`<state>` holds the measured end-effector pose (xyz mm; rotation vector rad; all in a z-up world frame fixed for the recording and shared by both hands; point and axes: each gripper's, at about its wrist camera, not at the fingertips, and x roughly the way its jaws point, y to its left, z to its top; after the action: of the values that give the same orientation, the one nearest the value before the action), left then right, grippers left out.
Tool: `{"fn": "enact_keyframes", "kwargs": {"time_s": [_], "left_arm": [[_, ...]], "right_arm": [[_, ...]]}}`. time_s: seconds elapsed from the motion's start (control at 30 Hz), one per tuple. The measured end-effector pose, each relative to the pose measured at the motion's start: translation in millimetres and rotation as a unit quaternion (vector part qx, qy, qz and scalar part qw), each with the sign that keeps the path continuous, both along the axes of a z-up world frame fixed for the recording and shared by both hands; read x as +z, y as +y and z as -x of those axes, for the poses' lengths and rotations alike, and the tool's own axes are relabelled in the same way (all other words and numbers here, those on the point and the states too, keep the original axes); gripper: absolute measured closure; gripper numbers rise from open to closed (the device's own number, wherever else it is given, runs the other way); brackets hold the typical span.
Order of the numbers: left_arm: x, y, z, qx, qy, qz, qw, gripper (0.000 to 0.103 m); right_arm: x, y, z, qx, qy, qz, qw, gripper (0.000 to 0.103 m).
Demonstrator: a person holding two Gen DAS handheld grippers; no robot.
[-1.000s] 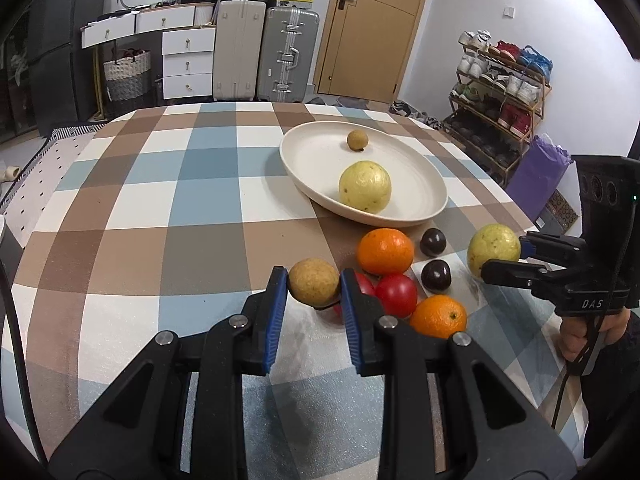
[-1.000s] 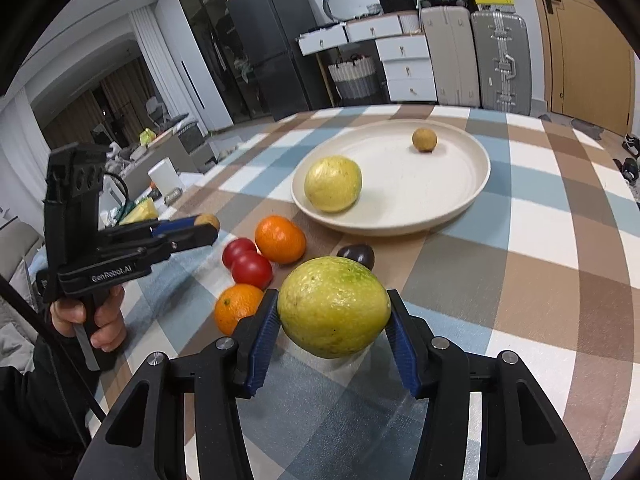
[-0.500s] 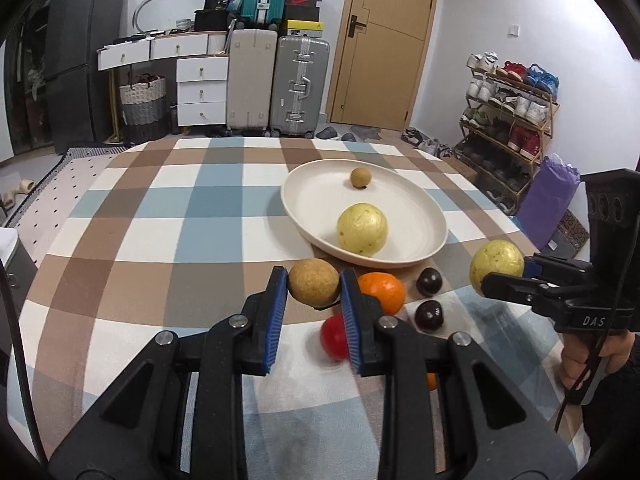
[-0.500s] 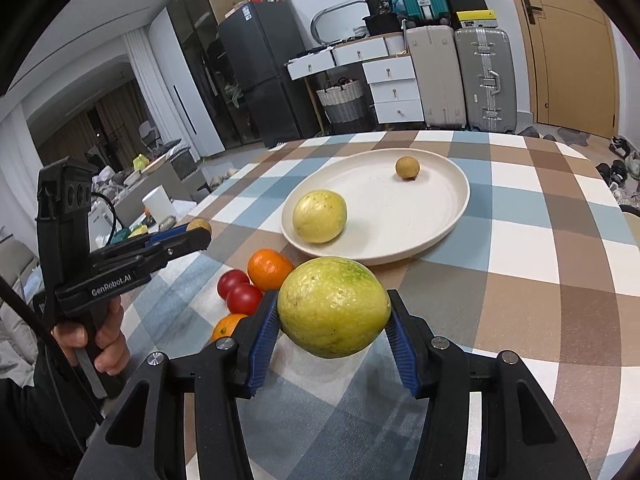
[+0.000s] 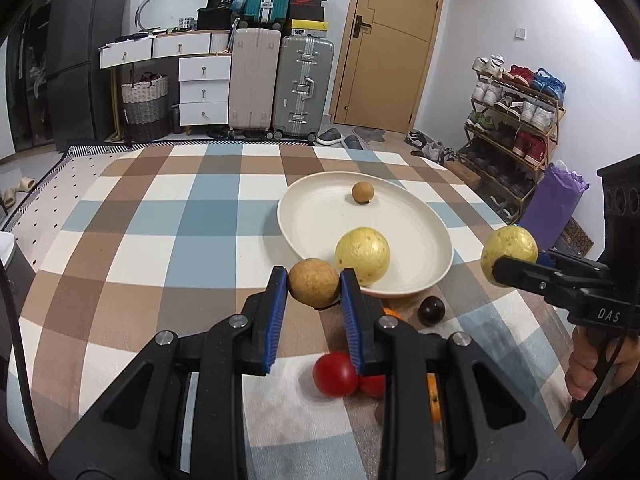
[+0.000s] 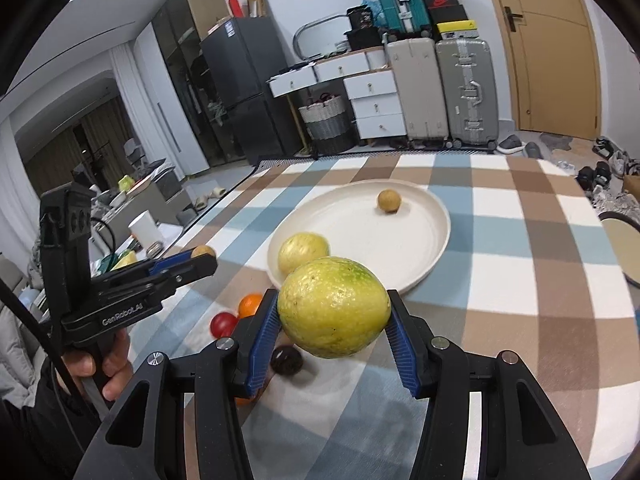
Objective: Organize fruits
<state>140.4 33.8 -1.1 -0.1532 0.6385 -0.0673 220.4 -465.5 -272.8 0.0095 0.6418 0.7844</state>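
Note:
My left gripper (image 5: pixel 314 286) is shut on a small brown round fruit (image 5: pixel 313 282), held above the table just short of the white plate (image 5: pixel 308 216). My right gripper (image 6: pixel 332 320) is shut on a large yellow-green fruit (image 6: pixel 334 307), also raised near the plate (image 6: pixel 436 240); it shows at the right of the left wrist view (image 5: pixel 509 249). The plate holds a yellow fruit (image 5: pixel 362 255) and a small brown fruit (image 5: pixel 362 192). On the cloth lie red tomatoes (image 5: pixel 335 374), oranges (image 6: pixel 250 305) and dark round fruits (image 5: pixel 431 311).
The table wears a checked cloth (image 5: pixel 160 232). Suitcases (image 5: pixel 304 88), drawers (image 5: pixel 204 92) and a shoe rack (image 5: pixel 512 128) stand beyond it. A round lid-like thing (image 6: pixel 624 248) lies at the right table edge.
Both grippers have risen and moved forward toward the plate with their fruits. The loose fruits on the cloth now lie below and behind the fingers.

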Motion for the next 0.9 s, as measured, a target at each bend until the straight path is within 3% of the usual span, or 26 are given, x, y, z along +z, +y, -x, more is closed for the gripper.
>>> {"fn": "enact_keyframes", "kwargs": {"time_s": [0.37, 0.67, 0.9], "left_arm": [[12.5, 7.9, -23.5, 0.007, -0.014, -0.002, 0.9999, 0.079], [15.4, -5.3, -49.2, 0.003, -0.027, -0.032, 0.9991, 0.079], [6.6, -1.8, -70.0, -0.001, -0.017, -0.022, 0.9996, 0.079]], "right_arm": [[15.9, 4.9, -23.9, -0.019, -0.004, -0.009, 1.000, 0.051], [10.8, 12.8, -44.0, -0.040, 0.010, -0.026, 0.999, 0.051], [4.3, 19.7, -56.9, -0.056, 0.012, -0.021, 0.998, 0.051]]}}
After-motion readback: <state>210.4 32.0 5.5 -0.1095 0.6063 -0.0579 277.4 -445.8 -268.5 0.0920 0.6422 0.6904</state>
